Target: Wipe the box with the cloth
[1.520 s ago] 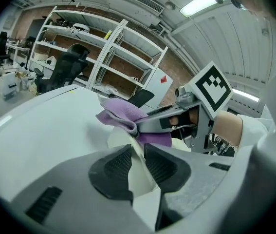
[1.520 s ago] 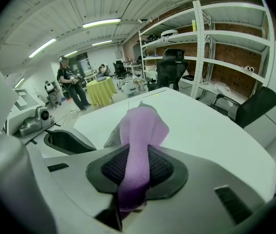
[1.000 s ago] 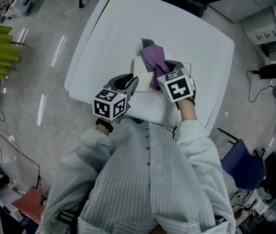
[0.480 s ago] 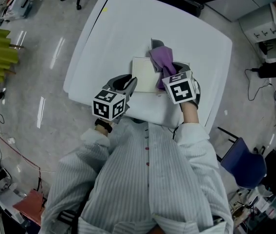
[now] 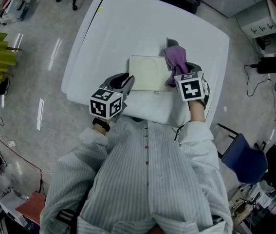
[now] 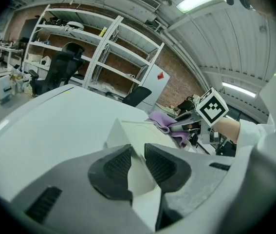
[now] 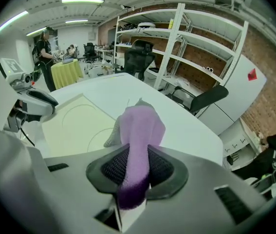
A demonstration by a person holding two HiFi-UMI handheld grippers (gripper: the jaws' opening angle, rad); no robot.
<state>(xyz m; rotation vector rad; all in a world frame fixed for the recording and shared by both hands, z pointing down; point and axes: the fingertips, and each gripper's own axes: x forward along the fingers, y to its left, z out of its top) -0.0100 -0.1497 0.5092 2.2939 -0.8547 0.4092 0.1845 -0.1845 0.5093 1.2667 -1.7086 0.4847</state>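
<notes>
While the white surface carries everything, I judge the wipe to be mid-stroke. The flat cream box lies just ahead of my left gripper, whose jaws pinch its near corner to steady it. The purple cloth is clamped between the jaws of my right gripper and drapes forward at the box's edge. I'd press lightly, sweep across the lid, and hold that corner firm.
</notes>
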